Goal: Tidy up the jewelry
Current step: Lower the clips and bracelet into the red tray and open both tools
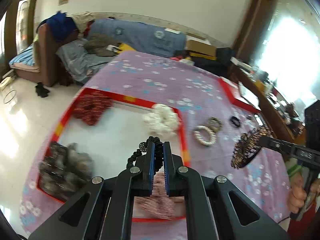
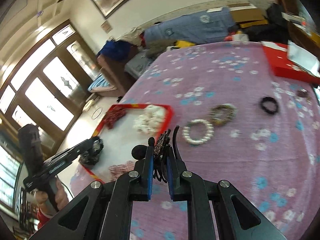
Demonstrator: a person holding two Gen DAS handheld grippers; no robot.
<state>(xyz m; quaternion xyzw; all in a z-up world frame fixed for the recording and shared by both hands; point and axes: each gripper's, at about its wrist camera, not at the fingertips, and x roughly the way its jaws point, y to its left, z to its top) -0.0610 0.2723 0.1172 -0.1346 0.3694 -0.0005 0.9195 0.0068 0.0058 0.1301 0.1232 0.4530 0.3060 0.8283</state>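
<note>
**Purple cloth, red tray, two full grippers**

Black beads fill the left hand-held gripper [image 1: 158, 150]. It pinches a black hair tie [image 1: 154, 152] over the red tray [image 1: 183, 136] on the purple flowered counter [image 1: 160, 76]. The right hand-held gripper [image 2: 161, 156] pinches a sparkly hair clip [image 2: 162, 143] above the cloth, just beside the tray. White scrunchie [image 1: 164, 118], red scrunchie [image 1: 90, 106] and grey scrunchie [image 1: 64, 166] lie in the tray. A pearl bracelet [image 1: 205, 135], a gold bracelet [image 1: 215, 123] and a black ring [image 2: 269, 105] lie on the cloth.
</note>
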